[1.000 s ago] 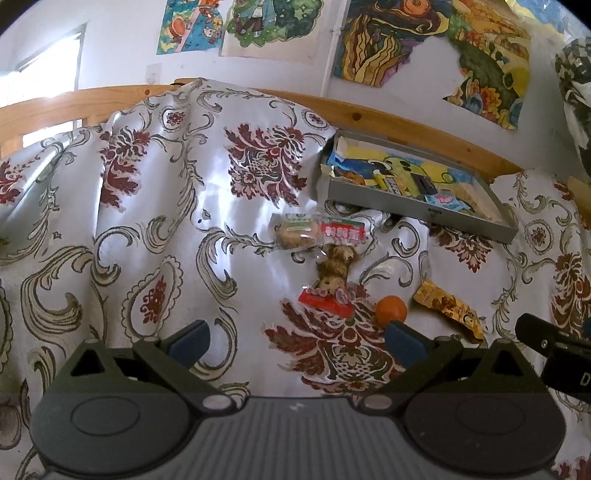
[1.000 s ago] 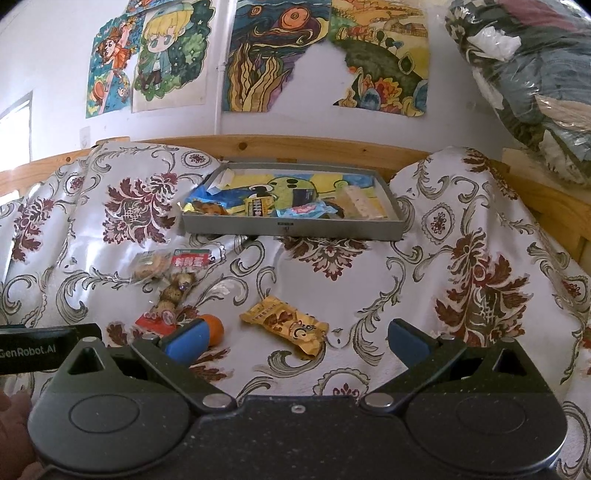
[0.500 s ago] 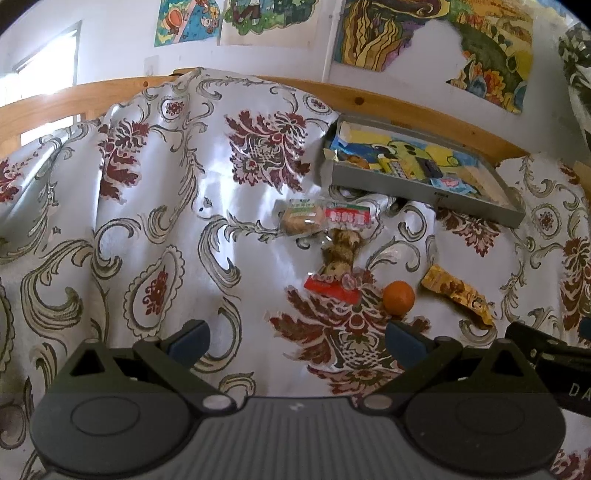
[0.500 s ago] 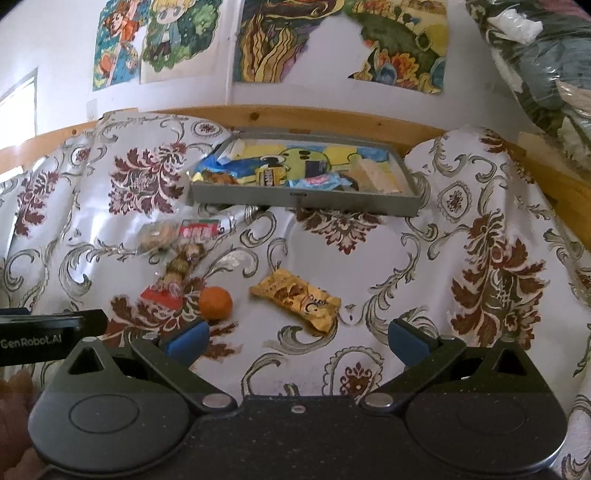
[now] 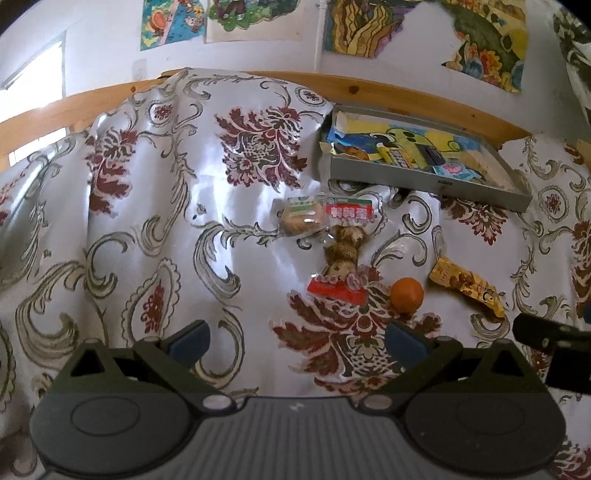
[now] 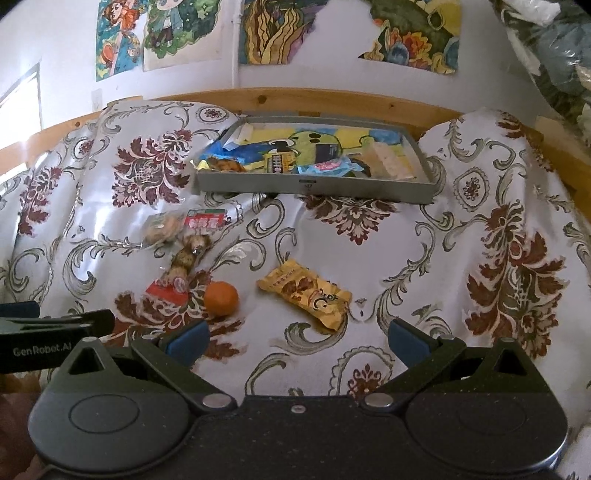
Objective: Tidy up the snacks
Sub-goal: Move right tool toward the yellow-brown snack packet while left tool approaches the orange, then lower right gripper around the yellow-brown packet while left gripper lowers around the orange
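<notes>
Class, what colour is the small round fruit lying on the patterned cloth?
Orange. The round fruit shows best in the right wrist view.

A home bedroom: a floral satin bedspread covers a bed with a pine wooden rail, and hand-painted pictures are taped to the white wall.

Daylight enters from a window at the far left, blown out to white in both views. It throws bright sheen across the glossy patterned cloth, strongest on the left folds. Shadows are soft. Fisheye distortion bends the edges, corners vignette black, and detail stays fairly sharp.
</notes>
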`<act>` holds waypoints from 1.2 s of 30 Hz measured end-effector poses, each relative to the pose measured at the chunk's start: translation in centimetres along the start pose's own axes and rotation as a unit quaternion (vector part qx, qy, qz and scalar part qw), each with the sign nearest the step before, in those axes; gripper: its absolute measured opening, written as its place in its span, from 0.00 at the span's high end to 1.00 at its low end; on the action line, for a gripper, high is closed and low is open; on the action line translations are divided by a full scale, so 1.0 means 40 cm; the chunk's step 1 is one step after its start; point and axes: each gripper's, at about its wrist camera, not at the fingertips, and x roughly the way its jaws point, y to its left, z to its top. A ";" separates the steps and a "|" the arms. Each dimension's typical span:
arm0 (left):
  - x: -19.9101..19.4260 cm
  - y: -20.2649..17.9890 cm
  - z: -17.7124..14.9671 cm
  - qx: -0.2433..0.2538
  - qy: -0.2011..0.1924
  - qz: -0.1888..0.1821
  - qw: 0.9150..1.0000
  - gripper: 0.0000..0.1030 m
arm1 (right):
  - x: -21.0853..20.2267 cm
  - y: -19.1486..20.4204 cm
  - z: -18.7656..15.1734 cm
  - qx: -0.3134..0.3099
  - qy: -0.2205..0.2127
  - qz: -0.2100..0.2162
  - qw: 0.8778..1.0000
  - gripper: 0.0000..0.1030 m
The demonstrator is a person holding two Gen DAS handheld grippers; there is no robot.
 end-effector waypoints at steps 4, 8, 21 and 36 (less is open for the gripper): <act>0.009 -0.009 0.013 0.013 -0.006 0.005 1.000 0.00 | 0.027 -0.018 0.013 -0.001 0.024 0.028 0.999 0.01; 0.028 -0.020 0.027 0.020 -0.005 0.005 1.000 0.00 | 0.049 -0.026 0.020 -0.031 0.032 0.036 0.998 0.01; 0.122 -0.098 0.061 0.070 0.004 -0.028 0.997 0.00 | 0.149 -0.106 0.048 -0.121 0.006 0.046 0.992 0.01; 0.220 -0.170 0.067 0.132 0.021 -0.050 0.990 0.00 | 0.251 -0.081 0.007 -0.228 0.014 0.015 0.973 0.01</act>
